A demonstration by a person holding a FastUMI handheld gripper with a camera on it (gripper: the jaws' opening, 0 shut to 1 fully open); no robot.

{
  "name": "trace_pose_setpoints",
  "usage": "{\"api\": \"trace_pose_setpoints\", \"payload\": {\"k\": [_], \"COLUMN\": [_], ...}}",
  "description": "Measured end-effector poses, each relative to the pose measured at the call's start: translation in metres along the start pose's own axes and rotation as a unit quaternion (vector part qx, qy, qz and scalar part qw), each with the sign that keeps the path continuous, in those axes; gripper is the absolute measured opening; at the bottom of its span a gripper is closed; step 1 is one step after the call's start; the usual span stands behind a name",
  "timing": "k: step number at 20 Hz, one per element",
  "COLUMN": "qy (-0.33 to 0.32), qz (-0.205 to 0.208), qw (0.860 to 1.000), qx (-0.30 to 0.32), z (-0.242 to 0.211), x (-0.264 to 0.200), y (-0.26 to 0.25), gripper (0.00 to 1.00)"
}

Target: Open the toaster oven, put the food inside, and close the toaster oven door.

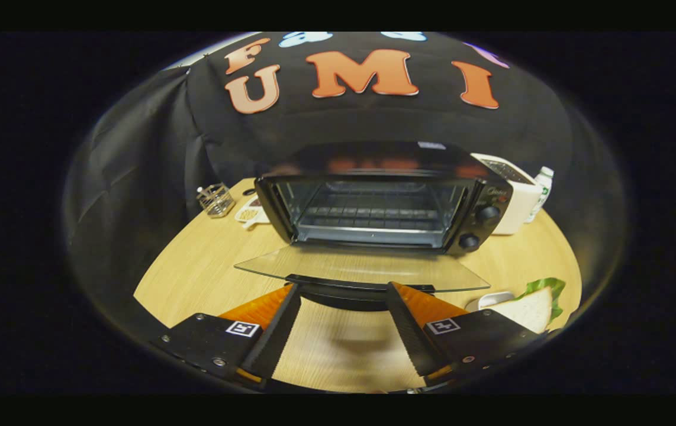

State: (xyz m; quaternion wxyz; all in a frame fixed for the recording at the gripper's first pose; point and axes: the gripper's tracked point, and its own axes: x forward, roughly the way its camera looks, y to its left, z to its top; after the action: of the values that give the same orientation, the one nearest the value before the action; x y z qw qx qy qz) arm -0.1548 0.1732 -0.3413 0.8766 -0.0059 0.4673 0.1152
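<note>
The gripper (343, 291), nearest the lens, has its fingers spread well apart and clamped on nothing; its tips sit just at the handle (353, 289) of the lowered glass door (361, 269). The toaster oven (385, 201) stands beyond, in the middle of the wooden surface (196, 278), its door folded flat toward the gripper so that the wire rack (373, 216) inside is exposed for loading. The food, a sandwich (530, 307) with a green leaf, lies on a white plate (492, 299) beside the right finger, not yet inside. Opening appears complete; fetching the sandwich likely comes next. A wire basket (215, 200) and a white appliance (515, 201) stand behind the oven's flanks.
</note>
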Motion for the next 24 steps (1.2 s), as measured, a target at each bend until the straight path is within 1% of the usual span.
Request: {"api": "trace_pose_setpoints", "payload": {"k": [1,2,3,7,11,14,17,20,24], "qy": [0.031,0.078,0.112,0.156,0.191,0.19,0.178,0.17,0.142], "qz": [0.025,0.053,0.066,0.065,0.062,0.061,0.07,0.09,0.095], "qw": [0.999,0.995,0.991,0.983,0.976,0.976,0.979,0.979,0.982], "qx": [0.007,0.021,0.034,0.075,0.089,0.084,0.074,0.073,0.079], "z": [-0.015,-0.035,-0.052,-0.064,-0.079,-0.08,-0.075,-0.069,-0.052], "x": [0.004,0.006,0.007,0.024,0.032,0.032,0.025,0.0,-0.032], "y": [0.009,0.019,0.023,0.017,0.012,0.01,0.009,0.006,-0.018], "gripper": [0.86,0.84,0.82,0.79,0.79,0.79,0.79,0.84,0.84]}}
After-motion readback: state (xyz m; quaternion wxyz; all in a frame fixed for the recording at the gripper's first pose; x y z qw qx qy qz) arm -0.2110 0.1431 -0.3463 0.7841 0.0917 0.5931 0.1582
